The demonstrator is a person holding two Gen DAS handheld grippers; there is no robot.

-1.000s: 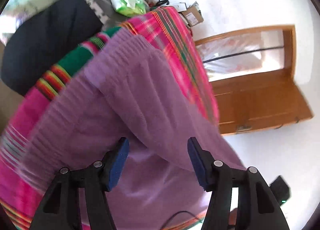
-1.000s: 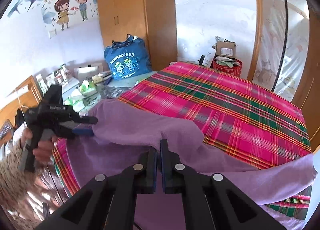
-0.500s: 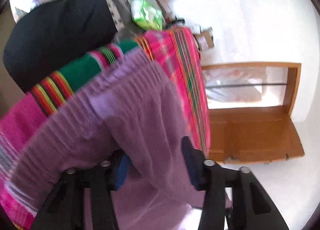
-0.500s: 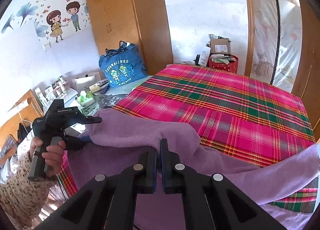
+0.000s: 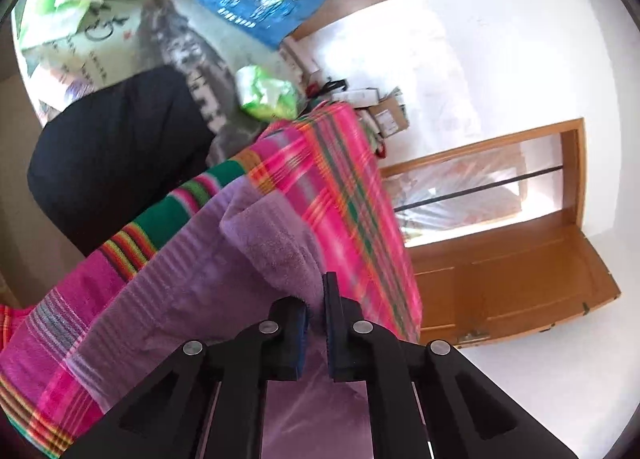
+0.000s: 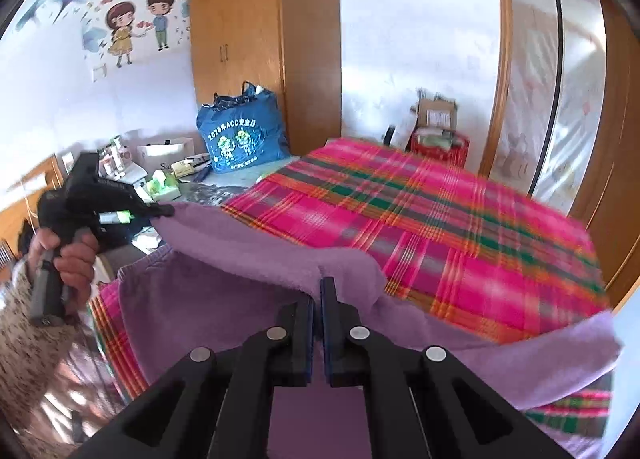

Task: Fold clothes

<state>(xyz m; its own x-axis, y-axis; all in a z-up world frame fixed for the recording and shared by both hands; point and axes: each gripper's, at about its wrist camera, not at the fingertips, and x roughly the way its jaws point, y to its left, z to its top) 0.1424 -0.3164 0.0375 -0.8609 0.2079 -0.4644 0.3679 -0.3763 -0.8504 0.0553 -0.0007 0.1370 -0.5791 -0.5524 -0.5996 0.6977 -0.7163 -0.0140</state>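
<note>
White walls and a tall wooden wardrobe [image 6: 240,43] stand behind a bed [image 6: 460,211] that carries a pink, green and orange plaid cover. On the near part of this bed lies a purple garment [image 6: 248,259], partly lifted. Its long axis runs across the front of the bed, from the left hand side to the far right corner, where one end [image 6: 580,343] hangs over the edge.

Beside the wardrobe a blue bag [image 6: 240,135] stands behind the bed.

The left gripper [image 5: 316,323], held by a hand [image 6: 70,255], has just been closing, and its jaws are now clenched on a fold of the garment's left edge. The right gripper [image 6: 318,323] has its jaws pressed tight on the fabric near the middle.
</note>
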